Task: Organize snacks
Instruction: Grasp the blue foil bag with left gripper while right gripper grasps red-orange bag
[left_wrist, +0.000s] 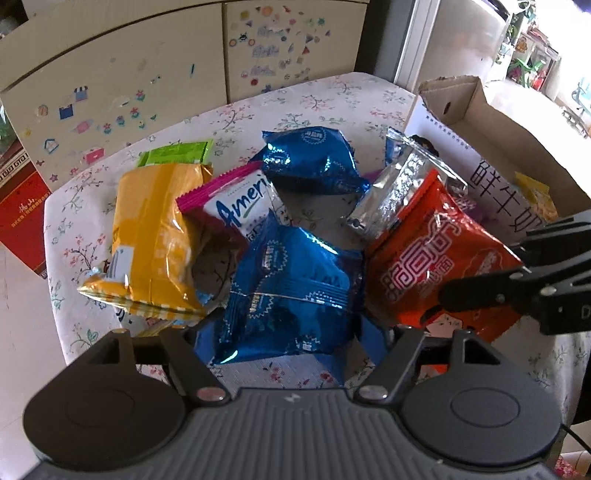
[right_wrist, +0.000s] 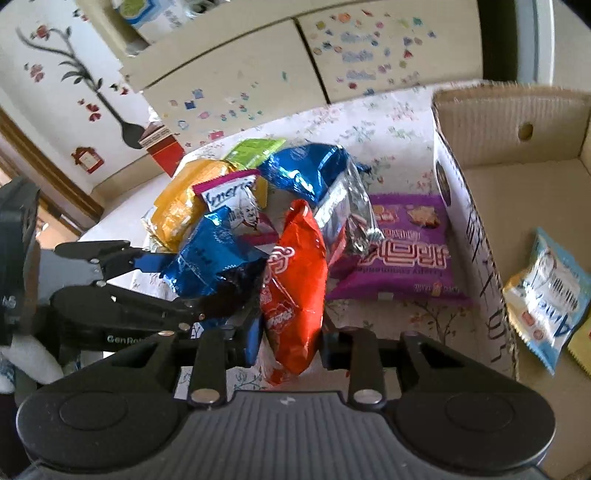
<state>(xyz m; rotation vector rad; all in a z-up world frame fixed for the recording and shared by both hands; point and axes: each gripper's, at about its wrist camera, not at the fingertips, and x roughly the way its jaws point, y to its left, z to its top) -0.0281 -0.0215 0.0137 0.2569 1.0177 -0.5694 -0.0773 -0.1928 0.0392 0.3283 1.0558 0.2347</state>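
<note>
A pile of snack packets lies on the flowered table (left_wrist: 92, 206). My left gripper (left_wrist: 291, 339) is shut on a blue foil packet (left_wrist: 291, 291) at the near side of the pile; it also shows in the right wrist view (right_wrist: 210, 258). My right gripper (right_wrist: 291, 343) is shut on a red packet (right_wrist: 299, 288), held upright; this red packet shows in the left wrist view (left_wrist: 436, 266) with the right gripper's fingers (left_wrist: 480, 295) on it. A cardboard box (right_wrist: 476, 236) stands at the right with a light blue packet (right_wrist: 546, 295) inside.
The pile also holds a yellow packet (left_wrist: 155, 243), a white and pink packet (left_wrist: 240, 206), a second blue packet (left_wrist: 314, 162), a green packet (left_wrist: 177, 155), a silver packet (left_wrist: 399, 192) and a purple packet (right_wrist: 406, 254) beside the box. Cabinets (left_wrist: 147, 74) stand behind the table.
</note>
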